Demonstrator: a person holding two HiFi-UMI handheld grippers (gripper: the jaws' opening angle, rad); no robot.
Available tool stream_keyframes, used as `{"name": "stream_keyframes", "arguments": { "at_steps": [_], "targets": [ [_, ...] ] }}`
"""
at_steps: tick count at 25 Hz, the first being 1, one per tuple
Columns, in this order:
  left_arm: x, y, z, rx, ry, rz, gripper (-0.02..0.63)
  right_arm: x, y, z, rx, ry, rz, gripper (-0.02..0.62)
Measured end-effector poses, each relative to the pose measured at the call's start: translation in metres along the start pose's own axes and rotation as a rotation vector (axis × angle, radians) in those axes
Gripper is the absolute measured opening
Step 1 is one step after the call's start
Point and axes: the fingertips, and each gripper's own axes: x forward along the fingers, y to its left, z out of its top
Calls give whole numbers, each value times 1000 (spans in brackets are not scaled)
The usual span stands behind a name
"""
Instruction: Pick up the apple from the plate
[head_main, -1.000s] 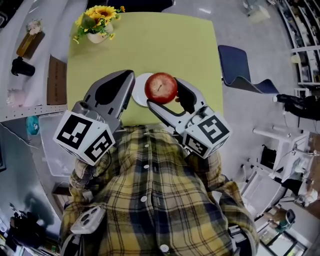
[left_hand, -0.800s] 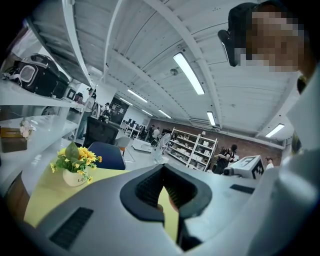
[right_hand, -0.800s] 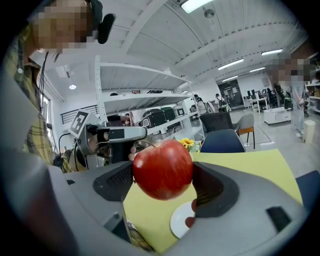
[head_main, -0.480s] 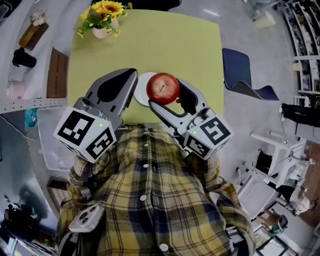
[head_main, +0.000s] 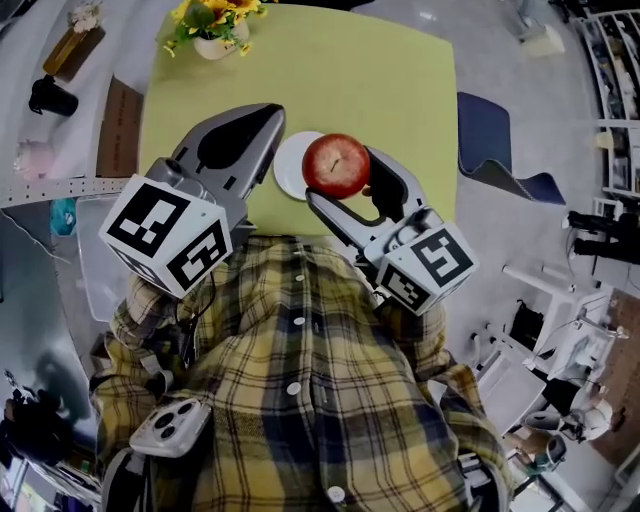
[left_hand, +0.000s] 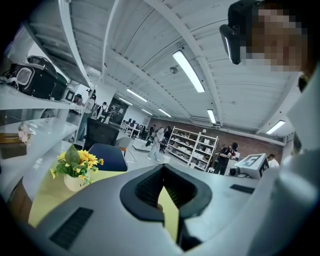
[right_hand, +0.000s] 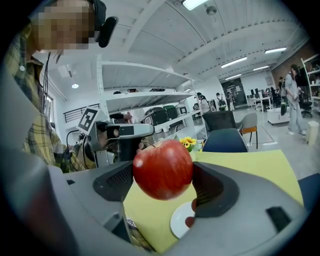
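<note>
Right gripper view: the right gripper (right_hand: 164, 184) is clamped on the red apple (right_hand: 162, 169), one jaw on each flank, holding the fruit clear above the white plate (right_hand: 180, 221). Head view: the plate lies near the near edge of the yellow-green table (head_main: 350, 80). The left gripper (head_main: 272, 115), jaws closed together on nothing, hovers just left of the plate. A sunflower pot (head_main: 218, 35) stands at the far left corner.

R gripper (head_main: 340, 176) holds red apple (head_main: 336, 163) over white plate (head_main: 287, 167) on yellow-green table (head_main: 400, 80), L gripper (head_main: 272, 118) alongside.
</note>
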Motion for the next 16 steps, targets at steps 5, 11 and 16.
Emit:
{"name": "stream_keyframes", "arguments": {
  "at_steps": [5,11,16],
  "targets": [
    [0,2,-1,29,15,-2,6,0,-2,-3,3,15,7,365],
    [2,-2,-3,54,36,-24,6,1,-2,-1,2,17,12,365],
    [6,-3,4,78,27,-32,6,2,-4,0,-6,20,18,365]
  ]
}}
